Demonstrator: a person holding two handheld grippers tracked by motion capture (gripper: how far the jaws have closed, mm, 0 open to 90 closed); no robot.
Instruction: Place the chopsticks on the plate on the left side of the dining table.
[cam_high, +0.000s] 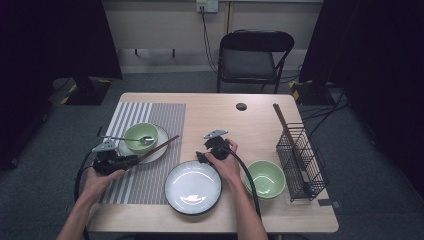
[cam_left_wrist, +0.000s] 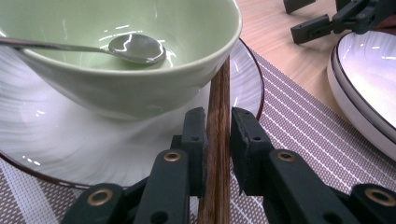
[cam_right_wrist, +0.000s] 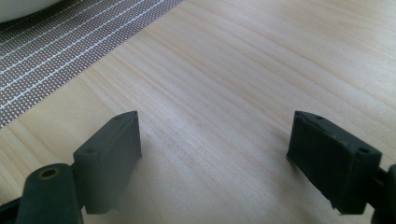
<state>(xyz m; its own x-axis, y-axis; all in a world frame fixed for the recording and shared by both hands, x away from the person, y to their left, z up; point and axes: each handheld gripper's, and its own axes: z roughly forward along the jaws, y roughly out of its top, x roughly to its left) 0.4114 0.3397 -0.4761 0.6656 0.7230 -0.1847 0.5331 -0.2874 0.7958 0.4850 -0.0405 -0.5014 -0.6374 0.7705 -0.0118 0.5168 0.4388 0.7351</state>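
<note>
Left gripper view: my left gripper (cam_left_wrist: 218, 128) pinches the wooden chopsticks (cam_left_wrist: 218, 140), which lean on the white plate (cam_left_wrist: 70, 144) beside the green bowl (cam_left_wrist: 140, 88) with its spoon (cam_left_wrist: 135, 48), on the table's left side. My right gripper (cam_right_wrist: 212, 154) is spread wide over bare table (cam_right_wrist: 243, 70).

Left: our left forearm enters from the bottom, hand wrapped around the left gripper (cam_high: 131, 160), held low and level, jaws narrowed on a wooden chopstick (cam_left_wrist: 218, 140) | Right: our right hand (cam_high: 226, 162) holds the right gripper (cam_right_wrist: 224, 163) tilted downward, jaws spread wide apart with nothing between them.
</note>
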